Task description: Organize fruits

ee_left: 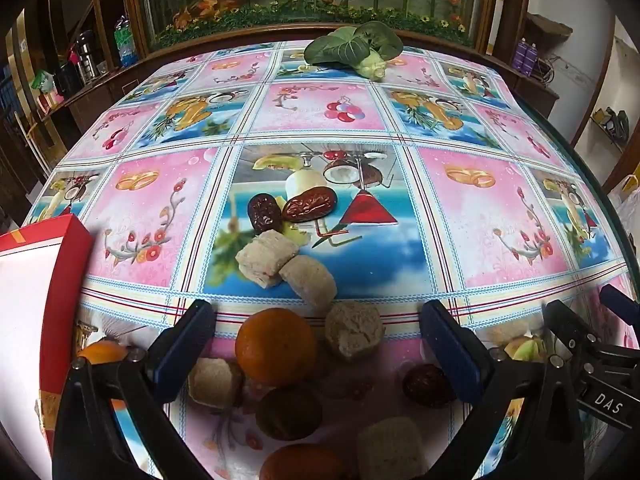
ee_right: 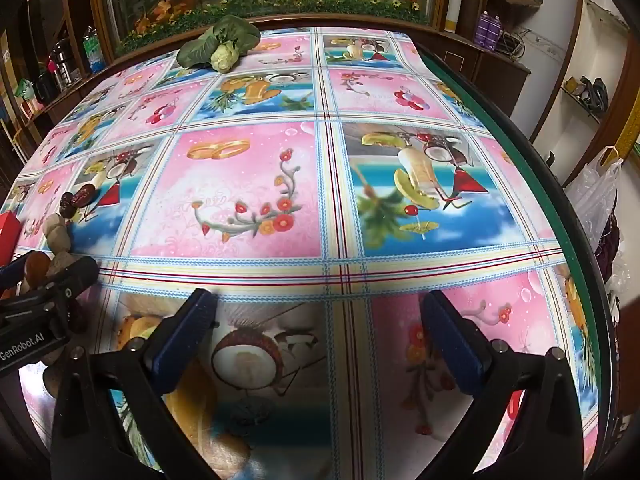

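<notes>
In the left wrist view my left gripper (ee_left: 318, 316) is open above a pile of food. An orange (ee_left: 275, 345) lies between its fingers, with a second orange (ee_left: 302, 462) at the bottom and a third (ee_left: 102, 353) by the left finger. Two red dates (ee_left: 290, 207) lie farther out, one more date (ee_left: 427, 384) near the right finger, and a dark round fruit (ee_left: 289, 412) below the orange. Several beige cakes (ee_left: 267, 257) lie among them. My right gripper (ee_right: 320, 316) is open and empty over bare tablecloth; it also shows in the left wrist view (ee_left: 596, 340).
A red box (ee_left: 60, 280) with a white inside stands at the left. A leafy green vegetable (ee_left: 356, 50) lies at the far table edge, also in the right wrist view (ee_right: 220, 46). The table's green rim (ee_right: 560, 216) curves along the right. Shelves and a cabinet stand behind.
</notes>
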The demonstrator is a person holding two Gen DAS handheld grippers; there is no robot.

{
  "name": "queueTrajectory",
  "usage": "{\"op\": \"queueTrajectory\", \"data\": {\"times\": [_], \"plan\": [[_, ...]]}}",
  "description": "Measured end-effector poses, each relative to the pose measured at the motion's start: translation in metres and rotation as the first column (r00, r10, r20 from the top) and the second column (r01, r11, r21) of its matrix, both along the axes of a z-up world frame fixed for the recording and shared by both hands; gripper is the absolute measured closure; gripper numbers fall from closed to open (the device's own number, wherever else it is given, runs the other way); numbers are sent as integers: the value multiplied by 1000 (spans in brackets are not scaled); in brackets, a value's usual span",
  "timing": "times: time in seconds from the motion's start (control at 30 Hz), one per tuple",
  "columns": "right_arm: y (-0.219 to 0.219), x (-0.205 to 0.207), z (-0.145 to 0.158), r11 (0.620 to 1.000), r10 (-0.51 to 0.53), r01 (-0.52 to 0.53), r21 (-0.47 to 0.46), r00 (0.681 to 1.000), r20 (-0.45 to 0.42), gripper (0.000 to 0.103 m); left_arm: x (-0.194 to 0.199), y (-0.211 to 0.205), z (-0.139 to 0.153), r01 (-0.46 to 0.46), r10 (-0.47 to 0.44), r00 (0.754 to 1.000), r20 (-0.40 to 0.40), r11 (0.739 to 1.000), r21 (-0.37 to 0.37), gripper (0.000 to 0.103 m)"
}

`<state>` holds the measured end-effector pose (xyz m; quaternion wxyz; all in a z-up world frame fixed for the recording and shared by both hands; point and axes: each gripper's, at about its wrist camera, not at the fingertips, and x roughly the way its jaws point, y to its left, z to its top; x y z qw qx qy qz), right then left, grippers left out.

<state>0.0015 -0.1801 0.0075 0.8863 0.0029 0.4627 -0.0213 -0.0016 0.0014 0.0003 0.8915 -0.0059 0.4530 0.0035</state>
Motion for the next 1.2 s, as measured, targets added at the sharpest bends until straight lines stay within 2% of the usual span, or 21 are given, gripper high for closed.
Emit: {"op": "queueTrajectory", "data": {"times": [0.43,0.53,0.6,0.63,0.7,0.8,0.87,1.07,1.2], "plan": [[0,0,1,1000,-1,1,4,1000,1,0,1,-1,-1,-7,7,1000,-2,1000,-4,1],[0,0,2,1000,-19,19,7,1000,-3,0,2,-2,0,-7,7,999,-37,1000,5,1],[3,-1,5,999,-17,17,27,1000,-22,0,-9,1,7,-26,26,999,-38,1000,17,6],[7,-7,9,998,9,-9,56,1000,10,0,-19,4,15,-34,34,999,-4,999,15,6],[17,-27,25,996,61,-69,59,990,130,0,-43,9,35,-51,48,997,68,998,39,5],[39,-62,59,990,128,-138,7,935,331,0,-80,19,64,-90,74,982,175,992,84,5],[53,-78,72,981,162,-191,33,900,405,0,-95,27,74,-110,88,976,201,989,104,5],[75,-96,79,958,162,-251,136,869,467,0,-121,60,87,-174,154,961,231,982,70,5],[80,-98,79,950,191,-280,136,869,457,0,-130,64,89,-189,163,952,258,979,80,5]]}}
